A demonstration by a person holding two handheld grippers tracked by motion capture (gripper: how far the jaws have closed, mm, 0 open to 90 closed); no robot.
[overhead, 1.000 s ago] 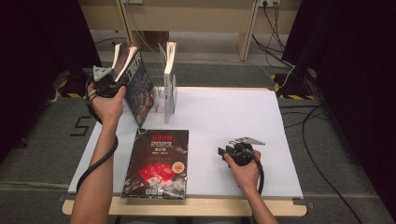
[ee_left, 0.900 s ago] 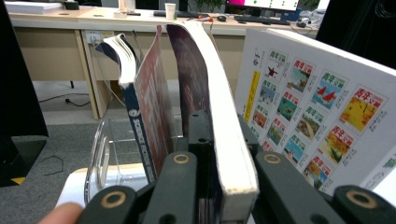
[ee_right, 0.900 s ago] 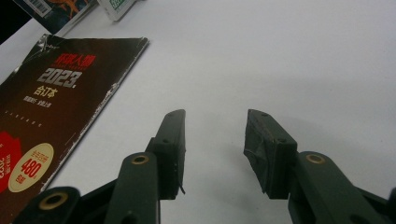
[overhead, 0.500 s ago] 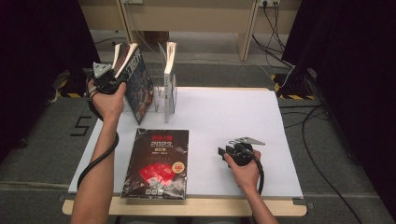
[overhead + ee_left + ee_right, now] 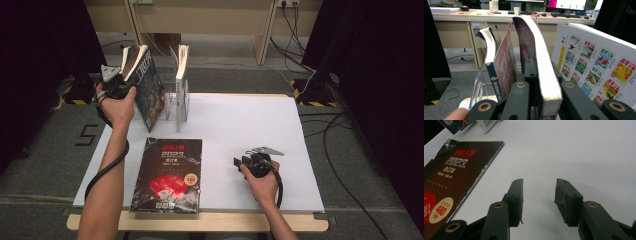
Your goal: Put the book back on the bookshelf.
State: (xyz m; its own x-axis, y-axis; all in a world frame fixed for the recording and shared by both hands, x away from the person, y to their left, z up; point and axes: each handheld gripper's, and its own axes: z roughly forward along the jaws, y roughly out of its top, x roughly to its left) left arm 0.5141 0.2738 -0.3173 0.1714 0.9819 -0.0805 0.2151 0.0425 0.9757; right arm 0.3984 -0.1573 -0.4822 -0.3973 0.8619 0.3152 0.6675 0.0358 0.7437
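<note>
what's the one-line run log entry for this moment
left gripper: shut on dark book, held upright at clear rack | right gripper: open, resting on table | red-black magazine: flat on table

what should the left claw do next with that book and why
Probably ease the book down into the clear rack beside the upright book, then let go. The left claw is clamped on it, tilted at the rack's left, while the right claw rests open on the table.
</note>
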